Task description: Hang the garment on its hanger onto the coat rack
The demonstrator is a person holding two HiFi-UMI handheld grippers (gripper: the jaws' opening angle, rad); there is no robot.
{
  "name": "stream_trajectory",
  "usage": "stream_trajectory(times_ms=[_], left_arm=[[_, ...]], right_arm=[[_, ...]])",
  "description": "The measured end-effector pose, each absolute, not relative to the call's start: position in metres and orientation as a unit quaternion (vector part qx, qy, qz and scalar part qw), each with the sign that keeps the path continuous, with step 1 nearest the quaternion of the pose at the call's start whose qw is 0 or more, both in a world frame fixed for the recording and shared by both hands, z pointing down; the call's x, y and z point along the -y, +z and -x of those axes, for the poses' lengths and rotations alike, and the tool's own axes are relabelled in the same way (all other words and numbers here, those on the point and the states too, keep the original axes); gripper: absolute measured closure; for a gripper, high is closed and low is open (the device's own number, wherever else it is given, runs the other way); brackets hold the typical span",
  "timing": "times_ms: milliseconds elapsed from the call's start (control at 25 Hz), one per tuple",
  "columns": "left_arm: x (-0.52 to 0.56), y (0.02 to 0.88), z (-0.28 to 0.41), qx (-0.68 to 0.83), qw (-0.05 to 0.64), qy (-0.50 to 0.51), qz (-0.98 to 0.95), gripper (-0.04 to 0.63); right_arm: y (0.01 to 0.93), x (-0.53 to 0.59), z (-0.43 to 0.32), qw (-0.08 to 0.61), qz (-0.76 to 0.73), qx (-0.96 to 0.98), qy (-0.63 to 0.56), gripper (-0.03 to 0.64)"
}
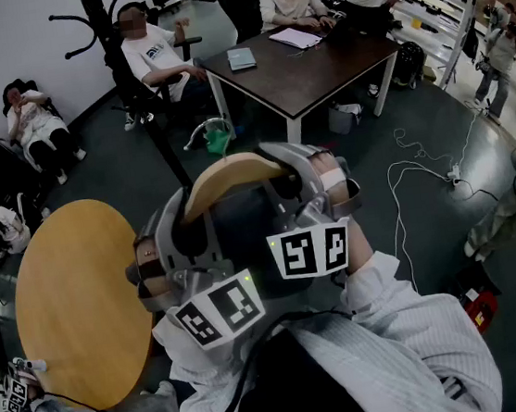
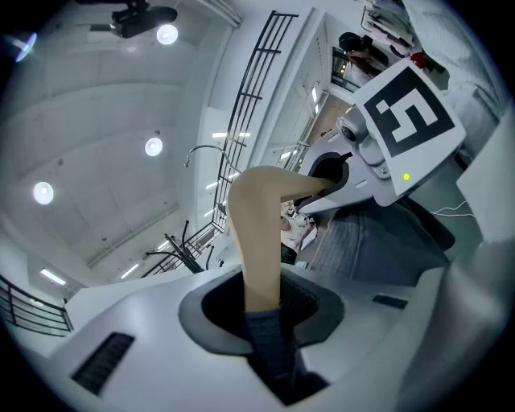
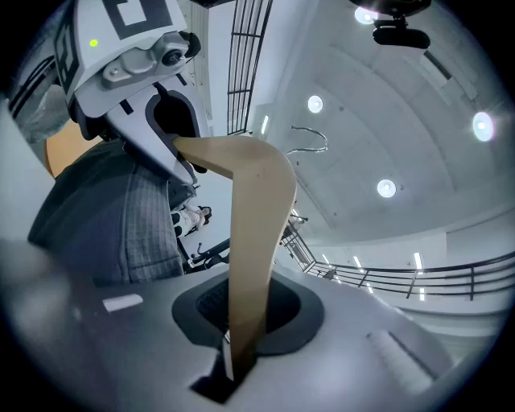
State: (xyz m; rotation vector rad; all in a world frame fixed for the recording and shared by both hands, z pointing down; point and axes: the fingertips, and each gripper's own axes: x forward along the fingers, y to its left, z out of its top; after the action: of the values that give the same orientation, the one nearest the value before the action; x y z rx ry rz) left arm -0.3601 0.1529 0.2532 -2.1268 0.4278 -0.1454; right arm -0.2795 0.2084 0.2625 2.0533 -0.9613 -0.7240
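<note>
I hold a pale wooden hanger (image 1: 231,173) up high, one arm of it in each gripper. A dark grey garment (image 1: 242,226) hangs from it between the grippers. My left gripper (image 1: 178,227) is shut on the hanger's left arm (image 2: 259,241), with a fold of the garment (image 2: 269,338) also in its jaws. My right gripper (image 1: 304,185) is shut on the bare right arm (image 3: 253,233). The metal hook (image 3: 310,138) points up at the ceiling. The black coat rack (image 1: 104,28) stands far off at the upper left, apart from the hanger.
A round wooden table (image 1: 73,298) lies low at my left. A dark rectangular table (image 1: 305,59) with people round it stands beyond the rack. Two seated people (image 1: 155,54) are close to the rack. Cables (image 1: 422,171) trail over the floor at right.
</note>
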Motion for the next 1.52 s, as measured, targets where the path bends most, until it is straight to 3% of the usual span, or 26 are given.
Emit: stream_trajectory(times_ms=[680,960,1520], left_arm=[[-0.167,0.256,0.341,-0.19,0.483,-0.071,0.852,0.517],[-0.164,0.278,0.326,-0.185,0.465,-0.091,0.861,0.516],[-0.061,0.296,0.207,-0.169,0.45,-0.1,0.871,0.515]], right_arm=[[0.271,-0.22,0.259,0.349,-0.805,0.39,-0.28,0.589],[0.293,-0.22,0.242,0.362,-0.805,0.404,-0.242,0.556],[0.309,-0.119,0.127,0.364,-0.806,0.4,-0.24,0.573]])
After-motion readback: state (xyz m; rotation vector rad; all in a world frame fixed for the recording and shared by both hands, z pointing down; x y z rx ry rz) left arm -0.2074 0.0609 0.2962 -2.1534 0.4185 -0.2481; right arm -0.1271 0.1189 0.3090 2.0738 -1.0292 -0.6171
